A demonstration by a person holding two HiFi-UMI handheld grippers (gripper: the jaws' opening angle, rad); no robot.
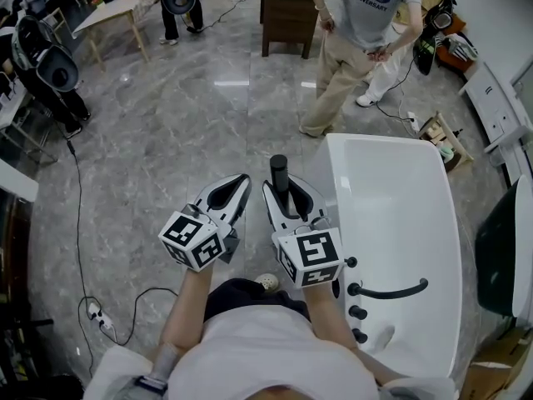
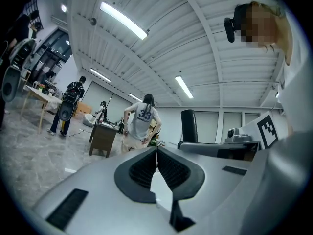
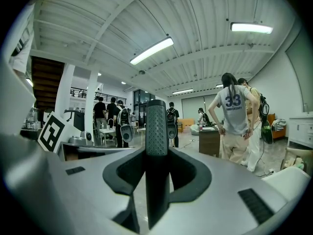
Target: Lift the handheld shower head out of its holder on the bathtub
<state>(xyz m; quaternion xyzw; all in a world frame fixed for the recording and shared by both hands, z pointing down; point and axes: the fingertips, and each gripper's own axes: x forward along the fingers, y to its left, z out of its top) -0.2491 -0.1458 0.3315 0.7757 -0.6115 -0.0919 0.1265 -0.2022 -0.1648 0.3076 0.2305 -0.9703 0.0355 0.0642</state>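
Observation:
A black, dimpled shower head handle (image 1: 278, 172) stands between the jaws of my right gripper (image 1: 287, 195), which is shut on it and holds it off the left rim of the white bathtub (image 1: 400, 215). In the right gripper view the shower head handle (image 3: 156, 131) rises upright past the right gripper (image 3: 156, 155). Beside it, my left gripper (image 1: 236, 187) is held over the floor. Its jaws meet at the tip of the left gripper (image 2: 156, 150), with nothing in them. The handle's lower part is hidden inside the right jaws.
A black spout (image 1: 391, 291) and black knobs (image 1: 358, 312) sit on the tub's near ledge. A person in a grey shirt (image 1: 360, 23) stands beyond the tub by a wooden cabinet (image 1: 287, 15). A cable (image 1: 77, 215) and power strip (image 1: 97, 314) lie on the grey floor, left.

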